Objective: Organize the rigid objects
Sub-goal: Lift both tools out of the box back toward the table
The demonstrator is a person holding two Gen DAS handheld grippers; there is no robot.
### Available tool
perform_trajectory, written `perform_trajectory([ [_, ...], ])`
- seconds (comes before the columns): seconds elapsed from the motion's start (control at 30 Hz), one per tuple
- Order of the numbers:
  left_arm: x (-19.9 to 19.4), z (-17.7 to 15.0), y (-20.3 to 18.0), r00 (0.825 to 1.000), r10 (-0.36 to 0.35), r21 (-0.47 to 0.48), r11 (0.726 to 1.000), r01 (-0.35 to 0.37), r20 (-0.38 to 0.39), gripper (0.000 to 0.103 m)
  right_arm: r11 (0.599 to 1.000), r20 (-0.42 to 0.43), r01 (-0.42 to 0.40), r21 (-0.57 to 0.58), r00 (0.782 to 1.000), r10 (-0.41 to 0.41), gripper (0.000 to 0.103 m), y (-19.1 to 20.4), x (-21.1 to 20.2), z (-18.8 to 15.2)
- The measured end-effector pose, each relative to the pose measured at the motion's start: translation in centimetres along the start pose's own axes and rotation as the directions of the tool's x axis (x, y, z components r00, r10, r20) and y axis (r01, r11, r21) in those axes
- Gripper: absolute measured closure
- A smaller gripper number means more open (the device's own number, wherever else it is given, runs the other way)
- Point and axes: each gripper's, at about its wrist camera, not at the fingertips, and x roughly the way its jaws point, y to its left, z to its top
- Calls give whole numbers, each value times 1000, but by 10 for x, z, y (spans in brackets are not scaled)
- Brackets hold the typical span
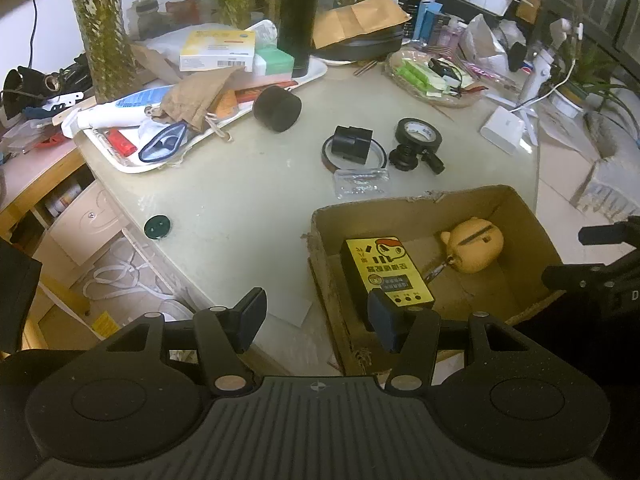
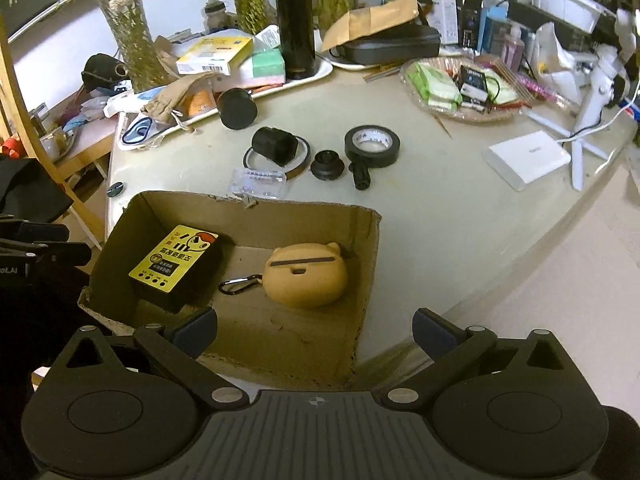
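Note:
An open cardboard box [image 1: 404,205] [image 2: 304,220] sits at the table's near edge. Inside lie a black device with a yellow label [image 1: 386,270] [image 2: 174,266] and a tan pig-shaped case [image 1: 476,249] [image 2: 308,276] with a carabiner. My left gripper [image 1: 318,316] hovers over the box's left wall, open and holding nothing. My right gripper [image 2: 316,330] stands open and wider over the box's near right corner, also holding nothing. Loose beyond the box are a black cylinder [image 1: 277,109] [image 2: 237,109], a black adapter [image 1: 352,144] [image 2: 277,146], a black tape roll [image 1: 418,132] [image 2: 372,141] and a clear plastic case [image 1: 362,184] [image 2: 260,184].
A white tray [image 1: 120,160] [image 2: 324,70] of clutter and a tall black flask [image 1: 298,20] [image 2: 294,20] stand at the back left. A basket of packets [image 2: 460,84], a white box [image 1: 502,130] [image 2: 528,159] and a white stand sit at the right. A green cap [image 1: 157,227] lies near the table's left edge.

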Motion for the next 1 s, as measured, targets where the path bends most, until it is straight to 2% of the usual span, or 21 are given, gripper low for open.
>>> perform_trajectory([
  [0.53, 5, 3, 0, 1000, -18, -4, 1000, 18, 3, 47, 999, 4, 1, 34, 1000, -1, 0, -7, 4, 9],
  [1.0, 22, 23, 1, 1000, -22, 11, 1000, 22, 20, 48, 999, 11, 1, 48, 1000, -1, 1, -19, 22, 39],
])
